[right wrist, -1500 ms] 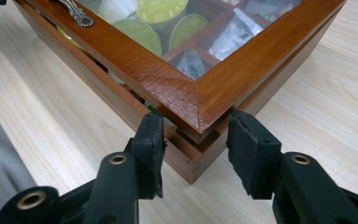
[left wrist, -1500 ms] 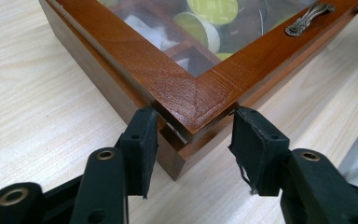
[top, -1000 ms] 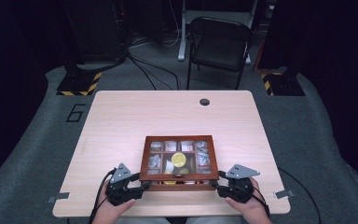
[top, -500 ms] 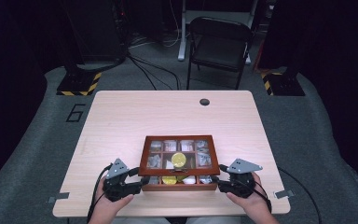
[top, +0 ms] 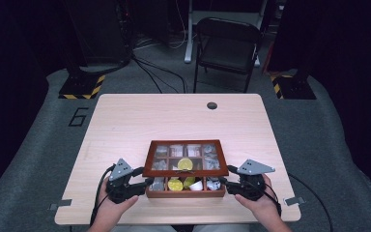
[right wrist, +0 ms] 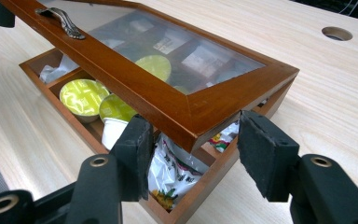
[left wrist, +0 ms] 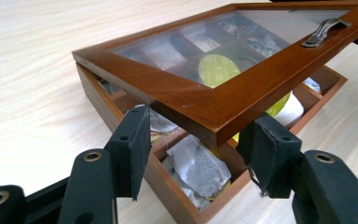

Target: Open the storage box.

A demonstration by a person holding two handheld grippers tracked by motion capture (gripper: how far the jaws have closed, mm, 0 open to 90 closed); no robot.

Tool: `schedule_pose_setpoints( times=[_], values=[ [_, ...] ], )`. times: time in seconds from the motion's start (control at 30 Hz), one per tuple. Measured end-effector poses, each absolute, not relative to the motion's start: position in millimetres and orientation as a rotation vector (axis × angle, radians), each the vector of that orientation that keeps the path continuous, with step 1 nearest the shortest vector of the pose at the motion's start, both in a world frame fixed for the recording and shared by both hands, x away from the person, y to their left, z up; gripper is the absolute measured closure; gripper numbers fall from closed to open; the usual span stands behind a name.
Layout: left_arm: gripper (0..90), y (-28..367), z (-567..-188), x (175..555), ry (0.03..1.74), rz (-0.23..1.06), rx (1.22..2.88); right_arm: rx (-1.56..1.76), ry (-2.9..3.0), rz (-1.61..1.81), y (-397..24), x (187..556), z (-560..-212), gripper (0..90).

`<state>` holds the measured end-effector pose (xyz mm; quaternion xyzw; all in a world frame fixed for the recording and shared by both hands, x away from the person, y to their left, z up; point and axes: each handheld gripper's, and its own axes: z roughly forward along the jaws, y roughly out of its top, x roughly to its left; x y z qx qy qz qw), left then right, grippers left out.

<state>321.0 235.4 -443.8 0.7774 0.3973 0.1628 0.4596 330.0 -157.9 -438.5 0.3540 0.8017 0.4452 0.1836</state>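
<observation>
Left claw (top: 145, 182) and right claw (top: 224, 182) each straddle a front corner of the lid (top: 186, 158), narrow, lid resting on the pads. Two-point support keeps it level while the box (top: 186, 192) on the desk (top: 125, 121) opens.

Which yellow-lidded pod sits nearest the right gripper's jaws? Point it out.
In the right gripper view, the smaller-looking yellow pod, just above the white cup; the other yellow pod lies farther along the box, toward the lid's handle.

The raised glass lid (top: 185, 155) hides the far compartments of the wooden box (top: 186, 192); their packets blur behind the glass. At six o'clock, the high view cuts off both forearms.
</observation>
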Motion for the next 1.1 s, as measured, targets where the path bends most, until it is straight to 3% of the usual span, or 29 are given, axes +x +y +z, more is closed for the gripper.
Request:
schedule_pose_setpoints(
  times=[0.67, 1.1],
  values=[
    [43.2, 232.5, -424.2, 330.5, 0.938, 0.473, 1.917, 0.976, 2.217, 1.263, -154.8, 339.4, -421.7, 46.0],
    [40.9, 232.8, -418.2, 340.9, 0.948, 0.441, 1.916, 0.999, 2.239, 1.268, -154.5, 347.8, -412.6, 44.2]
  ],
)
